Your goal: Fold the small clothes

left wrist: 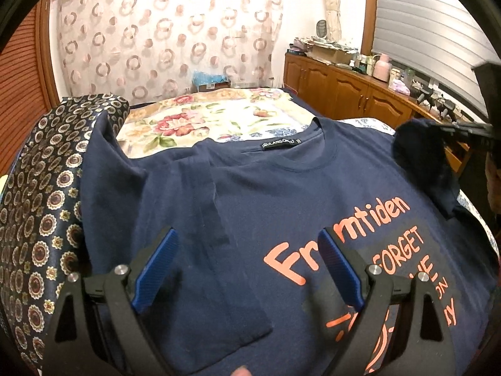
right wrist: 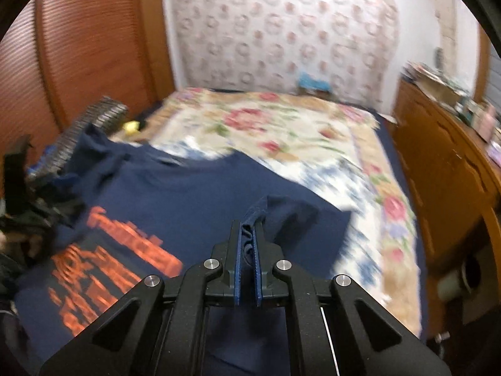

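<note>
A navy T-shirt (left wrist: 281,194) with orange lettering lies front up on the bed. One sleeve (left wrist: 219,250) is folded inward across its chest. My left gripper (left wrist: 247,235) hovers open just above that folded sleeve, nothing between its blue pads. The other sleeve (left wrist: 419,156) is lifted off the bed at the right, pinched by my right gripper (left wrist: 469,131). In the blurred right wrist view the right gripper (right wrist: 249,228) is shut on that navy sleeve fabric (right wrist: 281,210), which bunches up between the pads above the T-shirt (right wrist: 188,194).
A floral bedspread (left wrist: 203,119) covers the bed beyond the collar. A dark patterned cushion (left wrist: 40,203) borders the shirt on the left. A wooden cabinet (left wrist: 344,91) loaded with clutter runs along the right wall. A patterned curtain (left wrist: 156,31) hangs at the back.
</note>
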`<state>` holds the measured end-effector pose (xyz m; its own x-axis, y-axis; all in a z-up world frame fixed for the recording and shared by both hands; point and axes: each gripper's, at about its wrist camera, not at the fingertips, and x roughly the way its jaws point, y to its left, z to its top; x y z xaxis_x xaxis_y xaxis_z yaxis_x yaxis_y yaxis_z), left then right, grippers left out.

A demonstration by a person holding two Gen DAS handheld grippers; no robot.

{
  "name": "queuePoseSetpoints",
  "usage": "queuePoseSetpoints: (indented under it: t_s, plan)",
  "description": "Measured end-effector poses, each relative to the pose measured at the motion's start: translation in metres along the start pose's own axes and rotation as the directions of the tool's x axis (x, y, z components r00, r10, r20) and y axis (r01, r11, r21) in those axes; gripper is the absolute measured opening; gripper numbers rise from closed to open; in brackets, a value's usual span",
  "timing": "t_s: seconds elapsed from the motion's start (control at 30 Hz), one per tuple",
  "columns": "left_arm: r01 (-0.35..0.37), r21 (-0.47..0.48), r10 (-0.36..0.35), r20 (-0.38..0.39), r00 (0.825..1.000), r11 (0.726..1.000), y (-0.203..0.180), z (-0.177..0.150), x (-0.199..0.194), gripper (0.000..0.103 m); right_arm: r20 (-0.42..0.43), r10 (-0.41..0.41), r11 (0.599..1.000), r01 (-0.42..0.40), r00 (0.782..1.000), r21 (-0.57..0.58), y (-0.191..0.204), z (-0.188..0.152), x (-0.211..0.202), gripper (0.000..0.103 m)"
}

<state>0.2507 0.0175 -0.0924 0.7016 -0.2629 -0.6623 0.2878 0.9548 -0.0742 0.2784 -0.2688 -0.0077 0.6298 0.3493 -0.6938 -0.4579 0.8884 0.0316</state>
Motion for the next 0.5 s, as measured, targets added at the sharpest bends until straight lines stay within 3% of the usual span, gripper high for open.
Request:
queuePoseSetpoints:
  t_s: [0.07, 0.17, 0.23, 0.3, 0.5]
  plan:
    - [0.009, -0.016, -0.009, 0.0, 1.0, 1.0, 0.005, -0.001, -0.001, 0.091, 0.003, 0.049, 0.999, -0.049, 0.999, -0.019, 0.017, 0.014, 0.01, 0.004]
    - [0.012, -0.028, -0.012, 0.0, 1.0, 1.0, 0.009, -0.002, -0.002, 0.091, 0.013, 0.047, 0.998, -0.046, 0.999, -0.032, 0.029, 0.026, 0.019, 0.005]
    - [0.014, -0.033, -0.014, 0.0, 1.0, 0.999, 0.01, -0.002, -0.002, 0.091, 0.016, 0.078, 0.997, -0.077, 0.997, -0.006, 0.028, 0.031, 0.021, 0.029]
    - [0.019, -0.039, -0.019, 0.001, 1.0, 0.999, 0.01, -0.003, -0.002, 0.091, 0.025, 0.074, 0.997, -0.075, 0.997, 0.019, 0.022, 0.029, 0.017, 0.036]
    - [0.016, -0.034, -0.016, -0.001, 1.0, 0.999, 0.011, -0.004, -0.003, 0.091, -0.02, -0.039, 0.999, 0.039, 0.999, 0.022, 0.0, 0.008, 0.014, 0.037]
